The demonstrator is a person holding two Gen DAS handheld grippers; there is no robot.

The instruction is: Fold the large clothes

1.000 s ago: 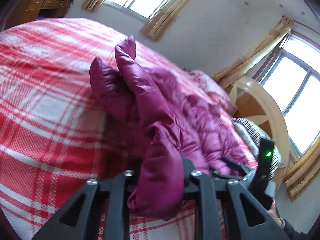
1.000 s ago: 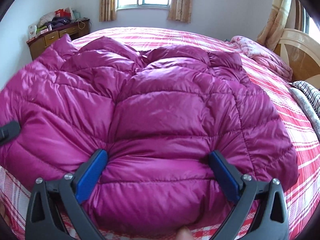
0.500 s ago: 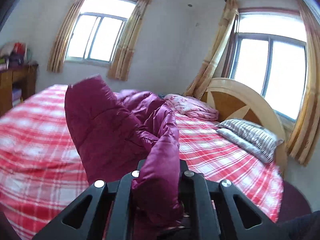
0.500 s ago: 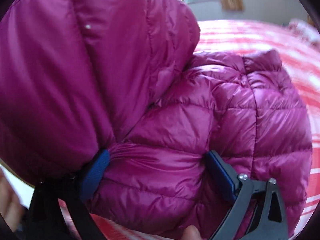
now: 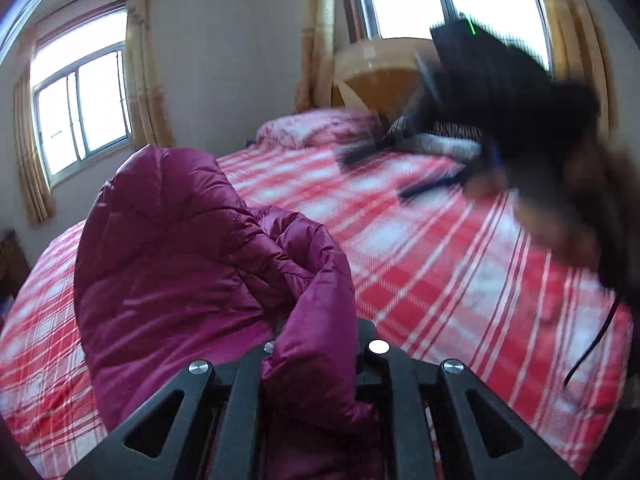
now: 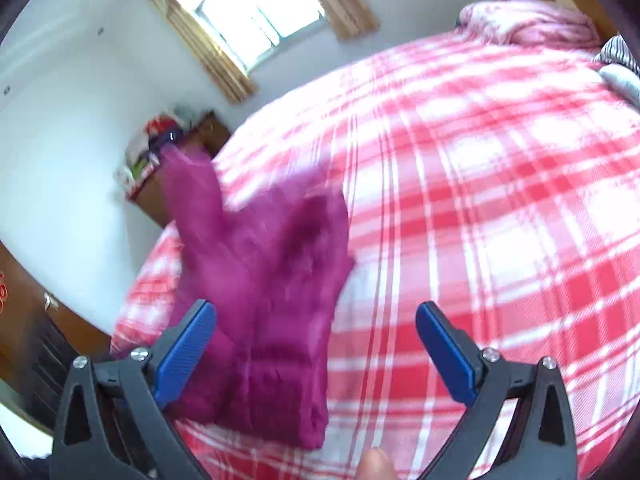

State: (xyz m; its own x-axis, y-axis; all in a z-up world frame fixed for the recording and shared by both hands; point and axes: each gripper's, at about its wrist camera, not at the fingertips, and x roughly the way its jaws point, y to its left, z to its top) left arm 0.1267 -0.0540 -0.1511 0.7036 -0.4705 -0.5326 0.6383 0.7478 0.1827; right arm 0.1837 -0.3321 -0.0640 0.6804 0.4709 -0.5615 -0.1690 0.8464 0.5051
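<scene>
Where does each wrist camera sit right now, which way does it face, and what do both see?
Left wrist: on the left gripper, shut on the magenta down jacket, facing across the bed toward the headboard; the blurred right gripper crosses its view.
Right wrist: on the right gripper, jaws open, looking down at the jacket and the plaid bedspread; a fingertip shows.
Shared: jacket, bedspread, pink pillow.

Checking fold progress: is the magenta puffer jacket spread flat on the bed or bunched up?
Bunched up. The jacket stands in a doubled-over heap on the plaid bed, one end pinched in the left claw.
</scene>
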